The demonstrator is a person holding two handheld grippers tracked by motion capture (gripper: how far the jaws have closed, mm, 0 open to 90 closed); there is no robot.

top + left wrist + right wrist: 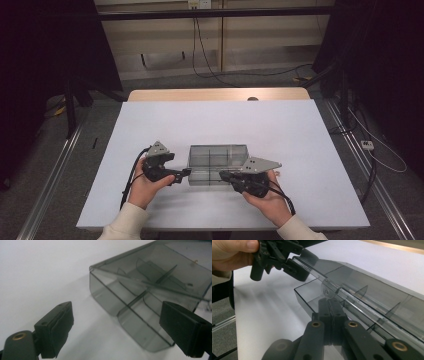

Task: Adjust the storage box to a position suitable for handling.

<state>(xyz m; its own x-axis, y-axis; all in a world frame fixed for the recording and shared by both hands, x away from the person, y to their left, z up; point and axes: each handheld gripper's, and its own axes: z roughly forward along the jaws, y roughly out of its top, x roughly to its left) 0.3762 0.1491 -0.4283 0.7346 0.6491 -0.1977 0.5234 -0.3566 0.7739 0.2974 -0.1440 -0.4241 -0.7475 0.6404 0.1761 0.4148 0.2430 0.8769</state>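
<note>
Tools at near centre of white bench point(150, 125): right tool point(223, 175) pressed together, pinching front tab of clear lid point(362, 293); left tool point(186, 172) spread wide at left end of smoky divided box point(218, 165), lying just beyond both.

Lab: black curtains point(45, 45), floor rails point(47, 185), loose cables point(210, 70).

box point(218, 159) was smoky clear plastic, glossy, smooth; table point(215, 122) top matt white, far edge pale wood; left gripper point(186, 172) and right gripper point(223, 175) matt black plastic.
</note>
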